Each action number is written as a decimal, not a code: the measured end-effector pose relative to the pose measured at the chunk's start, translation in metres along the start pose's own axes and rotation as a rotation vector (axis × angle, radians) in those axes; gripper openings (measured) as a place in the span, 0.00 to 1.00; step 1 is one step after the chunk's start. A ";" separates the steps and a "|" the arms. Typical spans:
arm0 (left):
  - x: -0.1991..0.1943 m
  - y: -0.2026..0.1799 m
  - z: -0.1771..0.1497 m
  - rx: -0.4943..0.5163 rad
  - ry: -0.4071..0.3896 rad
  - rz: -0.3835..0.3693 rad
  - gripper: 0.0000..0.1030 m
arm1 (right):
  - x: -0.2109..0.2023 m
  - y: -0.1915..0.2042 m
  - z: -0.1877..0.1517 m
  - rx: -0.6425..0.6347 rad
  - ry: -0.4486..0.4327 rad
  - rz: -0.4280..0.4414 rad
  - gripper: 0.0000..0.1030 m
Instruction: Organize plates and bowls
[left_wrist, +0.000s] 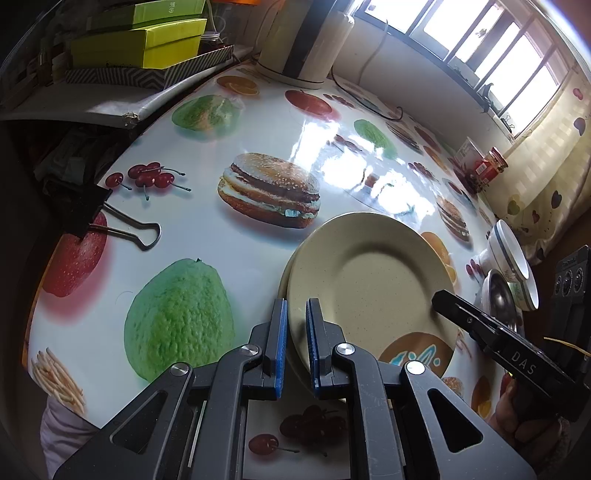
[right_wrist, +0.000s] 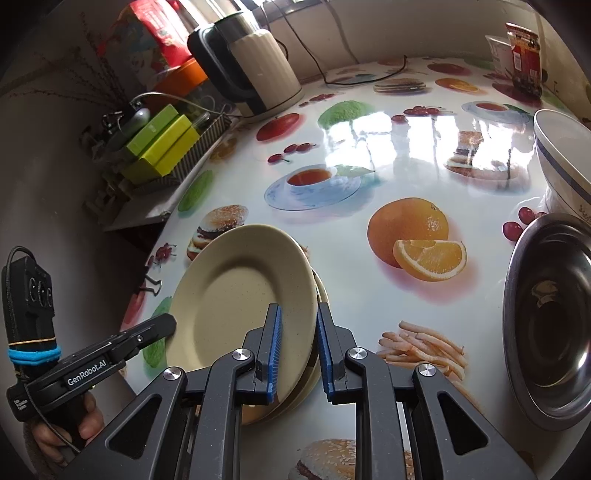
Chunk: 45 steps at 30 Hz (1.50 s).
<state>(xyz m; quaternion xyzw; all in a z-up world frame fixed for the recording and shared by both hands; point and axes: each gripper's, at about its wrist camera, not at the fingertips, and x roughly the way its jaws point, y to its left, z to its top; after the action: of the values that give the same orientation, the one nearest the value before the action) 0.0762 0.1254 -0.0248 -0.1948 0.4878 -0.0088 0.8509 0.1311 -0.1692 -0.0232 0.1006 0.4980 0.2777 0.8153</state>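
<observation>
A beige plate (left_wrist: 373, 288) lies on top of another beige plate on the food-print table; both also show in the right wrist view (right_wrist: 236, 306). My left gripper (left_wrist: 296, 347) straddles the top plate's near rim, jaws slightly apart, with a gap to the rim. My right gripper (right_wrist: 298, 350) straddles the opposite rim of the same plate, jaws apart. A steel bowl (right_wrist: 550, 325) and a white bowl with a blue stripe (right_wrist: 561, 155) sit to the right; they also show in the left wrist view, steel (left_wrist: 498, 299), white (left_wrist: 513, 258).
An electric kettle (right_wrist: 255, 70) with its cord stands at the back. Green boxes (left_wrist: 140, 40) sit on a side shelf. A black binder clip (left_wrist: 96, 218) grips the table's left edge. A red jar (right_wrist: 524, 51) stands at the far right.
</observation>
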 end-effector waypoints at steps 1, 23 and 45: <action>0.000 0.000 0.000 -0.001 0.000 -0.001 0.10 | 0.000 0.001 0.000 -0.007 -0.002 -0.006 0.18; 0.000 0.001 0.000 0.000 -0.001 0.001 0.10 | -0.001 0.005 -0.002 -0.034 -0.015 -0.028 0.20; -0.002 0.000 0.001 -0.007 -0.004 -0.018 0.28 | -0.002 0.002 -0.002 -0.036 -0.011 -0.038 0.39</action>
<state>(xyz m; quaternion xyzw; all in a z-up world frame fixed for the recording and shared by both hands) 0.0758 0.1263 -0.0229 -0.2021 0.4845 -0.0143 0.8510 0.1282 -0.1686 -0.0220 0.0780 0.4903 0.2703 0.8249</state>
